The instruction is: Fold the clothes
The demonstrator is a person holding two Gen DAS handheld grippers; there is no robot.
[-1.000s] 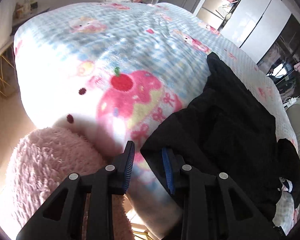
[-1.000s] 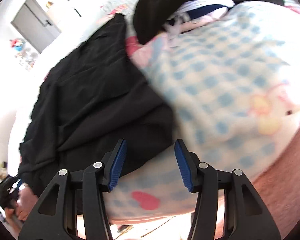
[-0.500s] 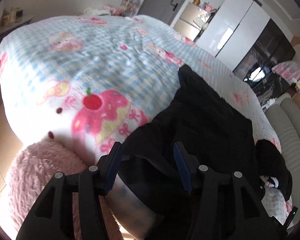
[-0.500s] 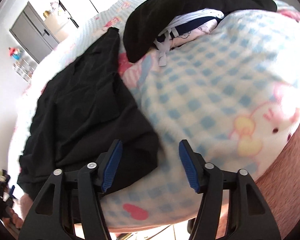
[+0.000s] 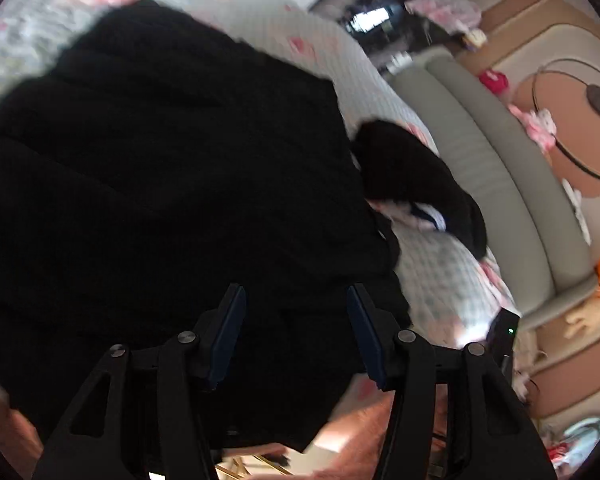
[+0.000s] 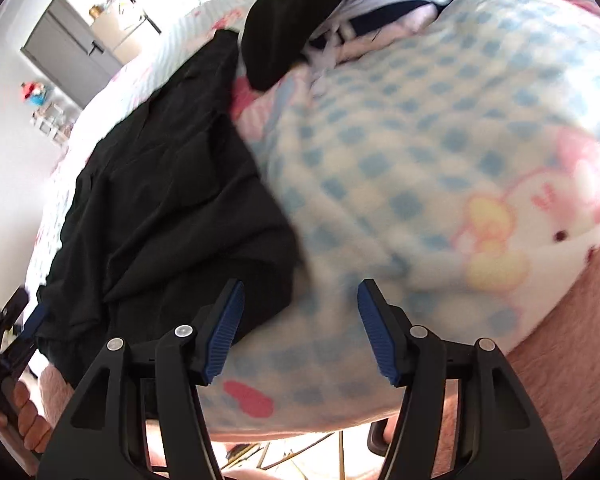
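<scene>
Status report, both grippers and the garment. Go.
Left gripper open over black garment. Right gripper open at its edge. Garment spread on checked blanket; second dark garment beyond.

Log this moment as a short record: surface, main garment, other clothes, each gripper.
surface: bed with blue-checked cartoon blanket
main garment: black garment spread flat on the blanket, its near edge at the bed's edge
other clothes: smaller black piece over white and navy fabric, further up the bed
left gripper: open above the black garment, nothing gripped
right gripper: open over the garment's corner and the blanket, nothing gripped
</scene>
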